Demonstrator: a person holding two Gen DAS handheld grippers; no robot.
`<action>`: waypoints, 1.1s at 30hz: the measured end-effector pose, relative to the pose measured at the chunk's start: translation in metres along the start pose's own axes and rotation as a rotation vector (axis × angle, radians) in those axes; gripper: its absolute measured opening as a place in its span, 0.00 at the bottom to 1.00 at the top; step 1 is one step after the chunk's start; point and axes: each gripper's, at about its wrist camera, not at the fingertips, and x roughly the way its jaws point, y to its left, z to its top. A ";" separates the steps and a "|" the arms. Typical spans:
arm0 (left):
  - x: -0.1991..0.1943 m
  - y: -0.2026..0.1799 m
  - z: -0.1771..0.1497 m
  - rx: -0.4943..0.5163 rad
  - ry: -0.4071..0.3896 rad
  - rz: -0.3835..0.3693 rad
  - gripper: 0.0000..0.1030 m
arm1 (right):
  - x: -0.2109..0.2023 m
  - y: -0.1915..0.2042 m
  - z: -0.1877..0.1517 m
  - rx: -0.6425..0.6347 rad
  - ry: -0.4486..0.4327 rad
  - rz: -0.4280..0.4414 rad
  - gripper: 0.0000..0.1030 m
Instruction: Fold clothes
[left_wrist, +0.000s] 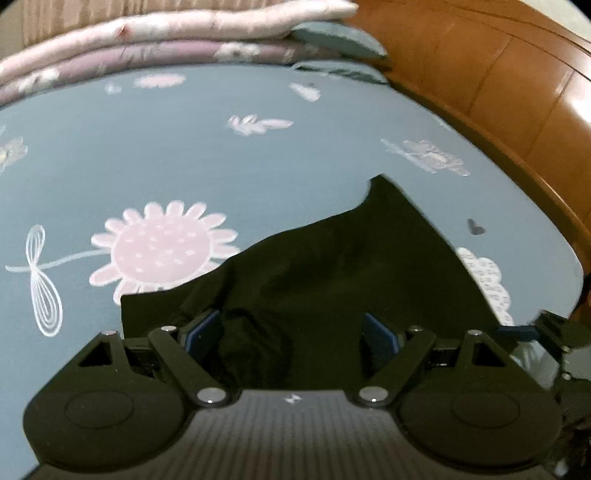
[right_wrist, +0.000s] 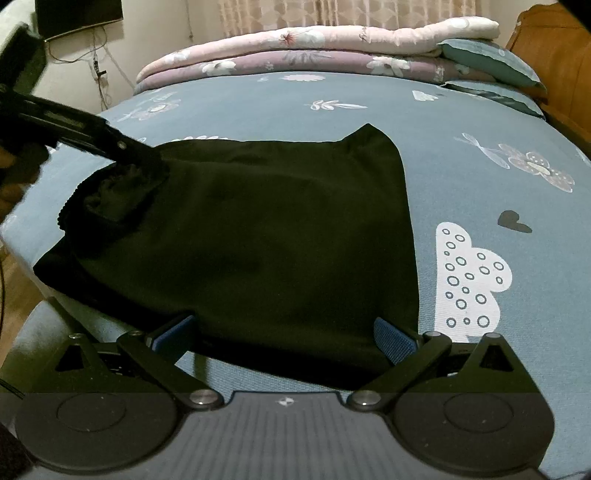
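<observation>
Fingers on both grippers sit wide apart, gripping nothing. Between the right gripper (right_wrist: 284, 334) pads lies the near hem of the black garment (right_wrist: 258, 229); the left gripper (left_wrist: 291, 332) hovers over a bunched collar-ish corner. Cloth looks soft, matte and knit, spread in a rough trapezoid with one rumpled end. Could be mid-fold or just laid out, can't tell. Beyond it is smooth blue bedsheet (right_wrist: 461, 122) with floral print.

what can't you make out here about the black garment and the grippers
- Black garment: its type; dark, featureless cloth in both views.
- Left gripper: whether cloth is pinched; black on black in the left wrist view.
- Right gripper: whether its pads touch the hem; the garment's shadow hides this.
- Bed sheet: left wrist view motion-blurred.
</observation>
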 end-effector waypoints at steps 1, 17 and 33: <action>-0.007 -0.007 -0.002 0.022 -0.012 -0.017 0.81 | 0.000 0.000 0.000 -0.001 -0.002 -0.001 1.00; -0.019 -0.042 -0.070 0.093 0.013 -0.028 0.84 | 0.000 0.003 0.000 -0.004 -0.004 -0.019 1.00; -0.059 -0.017 -0.066 -0.030 -0.138 -0.033 0.90 | -0.025 0.031 0.061 -0.167 -0.128 0.166 1.00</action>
